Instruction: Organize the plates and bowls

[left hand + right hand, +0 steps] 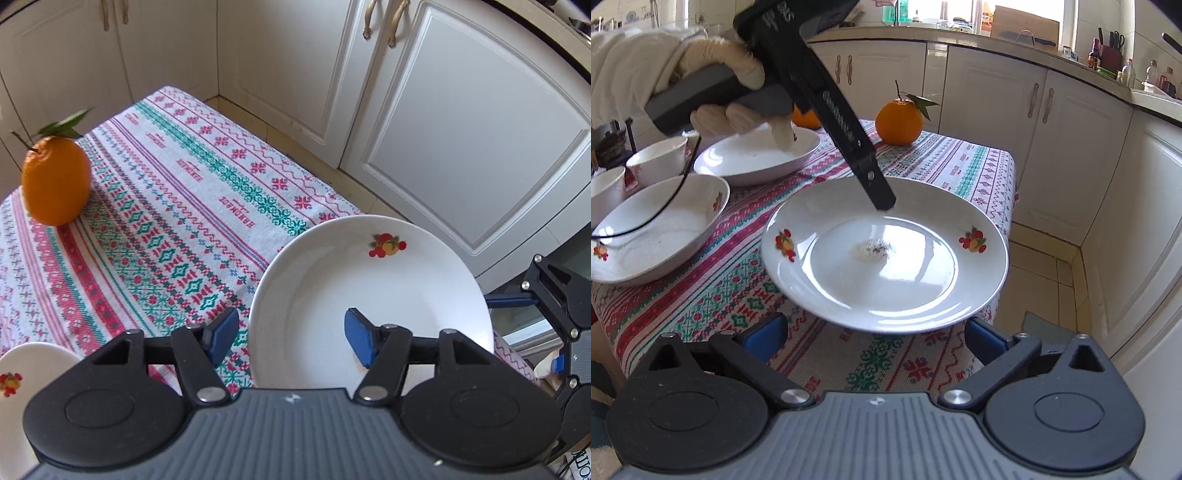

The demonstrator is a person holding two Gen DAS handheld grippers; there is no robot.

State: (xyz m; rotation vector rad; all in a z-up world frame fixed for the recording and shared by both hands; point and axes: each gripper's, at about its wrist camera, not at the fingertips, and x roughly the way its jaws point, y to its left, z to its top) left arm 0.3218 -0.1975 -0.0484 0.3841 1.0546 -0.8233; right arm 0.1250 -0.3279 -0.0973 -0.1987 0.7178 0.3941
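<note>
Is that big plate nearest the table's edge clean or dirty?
Slightly dirty: the plate has a small patch of crumbs in its middle; the rest looks bare.

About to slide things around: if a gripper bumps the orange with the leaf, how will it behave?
The orange looks round and stands free on the tablecloth, so a nudge would probably roll it. It sits near the table's far edge, so it might roll off. Its stem and leaf may make the roll wobble.
</note>
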